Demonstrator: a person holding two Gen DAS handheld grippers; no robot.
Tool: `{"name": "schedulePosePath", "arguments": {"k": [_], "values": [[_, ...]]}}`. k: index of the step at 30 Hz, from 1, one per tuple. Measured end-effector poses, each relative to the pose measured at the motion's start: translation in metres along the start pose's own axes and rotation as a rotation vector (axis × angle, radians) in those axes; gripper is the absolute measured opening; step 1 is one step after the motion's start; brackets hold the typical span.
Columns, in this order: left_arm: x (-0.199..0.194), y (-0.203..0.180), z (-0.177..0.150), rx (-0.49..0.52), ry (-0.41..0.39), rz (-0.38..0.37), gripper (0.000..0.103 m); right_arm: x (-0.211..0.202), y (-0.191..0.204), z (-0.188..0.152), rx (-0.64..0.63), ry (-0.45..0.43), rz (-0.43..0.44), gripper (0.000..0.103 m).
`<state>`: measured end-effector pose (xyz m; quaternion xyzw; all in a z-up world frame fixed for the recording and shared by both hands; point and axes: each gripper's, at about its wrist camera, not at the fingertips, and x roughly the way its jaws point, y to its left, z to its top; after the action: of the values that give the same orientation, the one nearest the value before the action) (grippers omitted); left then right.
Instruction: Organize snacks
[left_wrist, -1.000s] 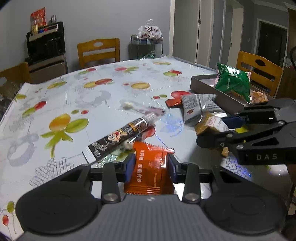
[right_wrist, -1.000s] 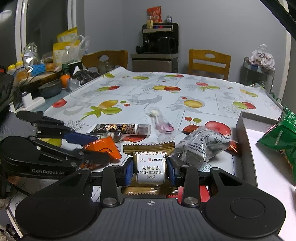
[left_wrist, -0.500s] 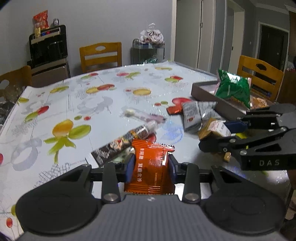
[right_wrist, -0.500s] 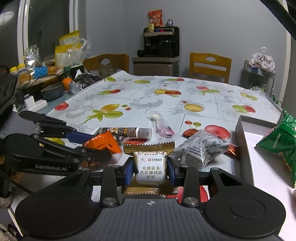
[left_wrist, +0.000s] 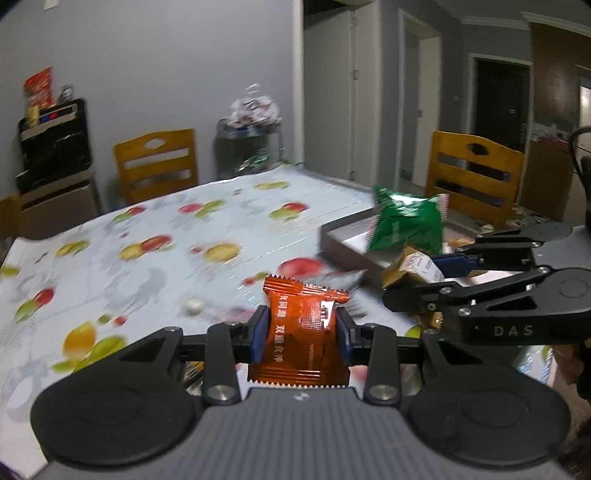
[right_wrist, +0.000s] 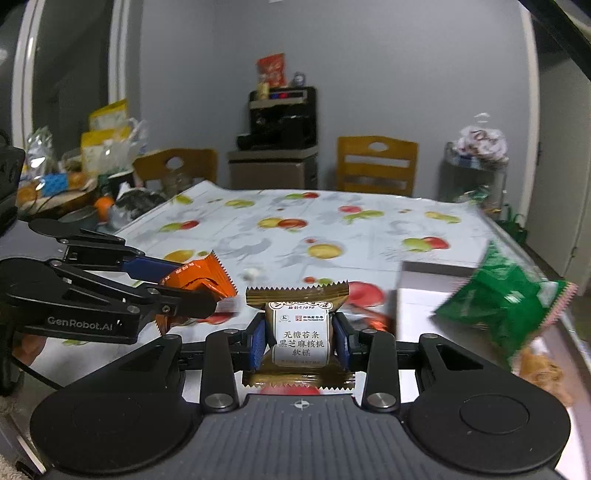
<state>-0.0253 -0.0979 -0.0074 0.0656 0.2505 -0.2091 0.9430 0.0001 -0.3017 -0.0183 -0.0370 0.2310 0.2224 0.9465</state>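
**Left wrist view: two light snack packets held, tray off to the right**

Left wrist view shows the left gripper (left_wrist: 300, 334) pinching an orange packet (left_wrist: 301, 332) across its middle at lower centre of the frame, clear of the surface (left_wrist: 155, 236). The foil wrapper looks light, thin and crinkly, probably slippery, with something soft inside; a hold across the padded middle seems safer than one on the serrated ends, which would likely fold or slide out.

At lower centre of the right wrist view, the right gripper (right_wrist: 299, 341) is clamped on a gold packet (right_wrist: 300, 332) with a white label, also across its middle. It reads as equally light and squashable, so gentle pressure should do.

Outward from there, a grey tray (left_wrist: 341, 243) sits at right of centre in the left view, its wall facing the grippers. A green bag (left_wrist: 406, 221) lies tilted in it, puffy and easy to crush, and an orange-brown snack (right_wrist: 543, 369) shows blurred beneath it in the right view. The tray wall and that bag are what I judge to be in the way of a drop; the bare floor at the tray's near left seems the better spot.

The grippers are close together, the right one's fingers crossing the right side of the left view, so they could collide. Wooden chairs (right_wrist: 376, 162) stand beyond the surface.
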Motion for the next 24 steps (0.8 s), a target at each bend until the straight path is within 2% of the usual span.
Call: {"name": "schedulePosePath", "arguments": {"k": [13,24], "values": [[0.044,-0.067,0.037,0.074,-0.013,-0.16,0.035,-0.036,-0.061,-0.021,0.077,-0.011,-0.156,0.038],[0.079,-0.113,0.048,0.127,0.008,-0.26,0.035,-0.059,-0.103,-0.051,0.155,0.016,-0.265,0.038]]}}
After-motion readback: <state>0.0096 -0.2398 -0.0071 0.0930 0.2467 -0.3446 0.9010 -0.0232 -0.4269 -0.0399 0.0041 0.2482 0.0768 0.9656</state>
